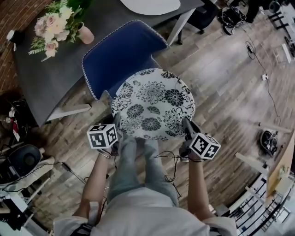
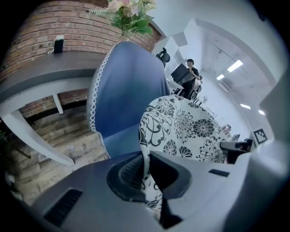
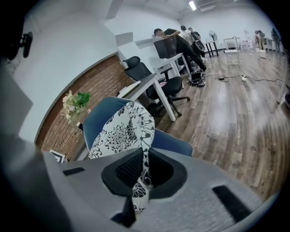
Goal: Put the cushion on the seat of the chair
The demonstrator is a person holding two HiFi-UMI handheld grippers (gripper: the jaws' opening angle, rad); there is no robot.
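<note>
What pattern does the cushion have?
The cushion is white with black flowers, clearest in the head view.

The left gripper (image 2: 146, 176) has its jaws pinched on the edge of the floral cushion (image 2: 188, 131), which rises toward two o'clock; the blue chair (image 2: 127, 90) stands at eleven, flowers (image 2: 129, 13) at twelve.

The round black-and-white floral fabric cushion (image 1: 153, 105) sits at the centre, over the seat of the blue upholstered chair (image 1: 120, 54), whose backrest stands at the cushion's 11 o'clock. The left gripper (image 1: 115, 126) clamps the cushion's rim at 8 o'clock and the right gripper (image 1: 185, 123) at 4 o'clock. The dark grey rectangular table (image 1: 41, 80) lies beyond the chair from 9 to 12 o'clock. On the table, at 10 o'clock, stands a pink vase of flowers (image 1: 60, 23).
</note>
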